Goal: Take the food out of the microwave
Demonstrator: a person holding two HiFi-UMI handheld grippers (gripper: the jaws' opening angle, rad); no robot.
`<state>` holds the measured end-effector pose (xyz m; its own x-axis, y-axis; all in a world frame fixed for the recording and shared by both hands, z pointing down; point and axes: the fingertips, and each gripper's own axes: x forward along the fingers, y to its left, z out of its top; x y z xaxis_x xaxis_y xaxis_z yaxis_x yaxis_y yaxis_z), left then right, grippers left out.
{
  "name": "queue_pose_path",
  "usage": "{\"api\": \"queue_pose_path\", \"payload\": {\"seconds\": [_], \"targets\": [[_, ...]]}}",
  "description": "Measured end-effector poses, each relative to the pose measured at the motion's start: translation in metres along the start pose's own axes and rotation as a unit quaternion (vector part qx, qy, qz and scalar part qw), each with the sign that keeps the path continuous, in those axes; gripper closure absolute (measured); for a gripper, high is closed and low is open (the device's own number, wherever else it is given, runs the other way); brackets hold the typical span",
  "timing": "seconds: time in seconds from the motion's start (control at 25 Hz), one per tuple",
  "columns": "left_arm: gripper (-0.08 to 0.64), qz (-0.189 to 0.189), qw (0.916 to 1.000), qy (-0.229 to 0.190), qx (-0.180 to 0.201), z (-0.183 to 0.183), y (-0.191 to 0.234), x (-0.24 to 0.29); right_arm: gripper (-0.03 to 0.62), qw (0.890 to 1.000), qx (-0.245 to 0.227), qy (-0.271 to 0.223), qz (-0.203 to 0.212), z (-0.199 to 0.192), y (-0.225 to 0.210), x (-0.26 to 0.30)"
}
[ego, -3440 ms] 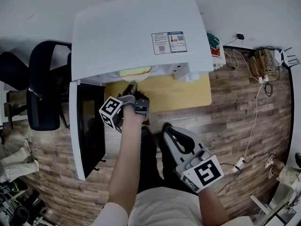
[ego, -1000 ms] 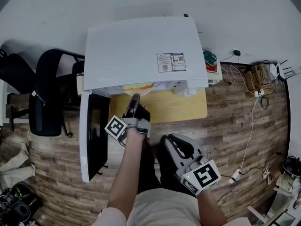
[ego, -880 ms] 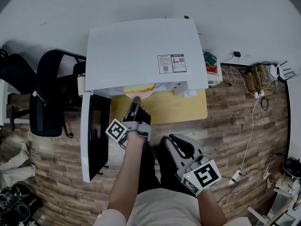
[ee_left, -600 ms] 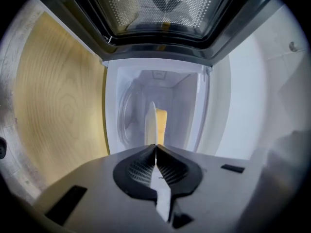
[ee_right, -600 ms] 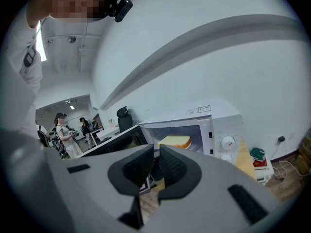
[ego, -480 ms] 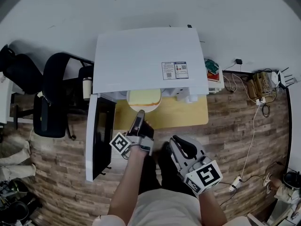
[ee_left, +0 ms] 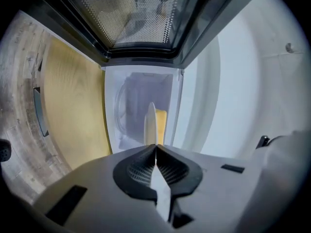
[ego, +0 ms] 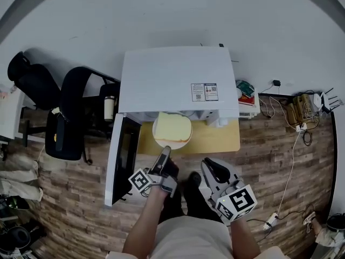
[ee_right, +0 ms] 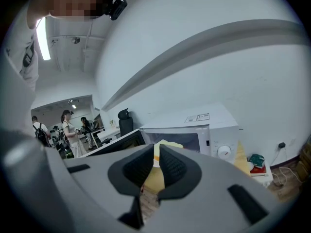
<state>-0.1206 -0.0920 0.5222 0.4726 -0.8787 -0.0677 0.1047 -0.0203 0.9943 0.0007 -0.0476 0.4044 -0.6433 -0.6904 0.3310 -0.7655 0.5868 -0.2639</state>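
The white microwave (ego: 175, 80) stands on a yellow table (ego: 218, 140) with its door (ego: 121, 161) swung open to the left. A white plate (ego: 160, 140) with a yellow slab of food (ego: 173, 126) hangs just outside the cavity, over the table. My left gripper (ego: 166, 151) is shut on the plate's near rim. In the left gripper view the plate (ee_left: 150, 123) shows edge-on between the pads, with the food (ee_left: 161, 123) beside it. My right gripper (ego: 209, 163) hovers right of the left one, jaws drawn together with nothing in them. In its own view the right gripper (ee_right: 157, 152) faces the microwave (ee_right: 194, 125).
Black office chairs (ego: 67, 117) stand left of the microwave. A cup (ego: 109, 108) sits by the door hinge. Books (ego: 246, 89) and tangled cables (ego: 296, 109) lie at the right on the wood floor. People (ee_right: 65, 127) stand far off in the right gripper view.
The left gripper has drawn the plate with the food out of the cavity toward me and a little up. The head view has pulled back. The right gripper has hardly moved.
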Motion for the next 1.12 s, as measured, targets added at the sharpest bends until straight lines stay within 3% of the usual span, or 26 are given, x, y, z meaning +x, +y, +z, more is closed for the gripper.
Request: {"api": "queue_pose_path", "payload": {"seconds": [0.44,1.12], "targets": [[0.551,-0.014,0.9995,0.027,0.007,-0.02,-0.046,-0.022,0.561,1.0,-0.017,-0.023,-0.012,0.025,-0.015,-0.011],[0.551,-0.03,0.9992,0.018,0.022,-0.014,-0.131,-0.03,0.564,0.998,-0.026,-0.049,-0.038,0.064,-0.021,-0.019]]}}
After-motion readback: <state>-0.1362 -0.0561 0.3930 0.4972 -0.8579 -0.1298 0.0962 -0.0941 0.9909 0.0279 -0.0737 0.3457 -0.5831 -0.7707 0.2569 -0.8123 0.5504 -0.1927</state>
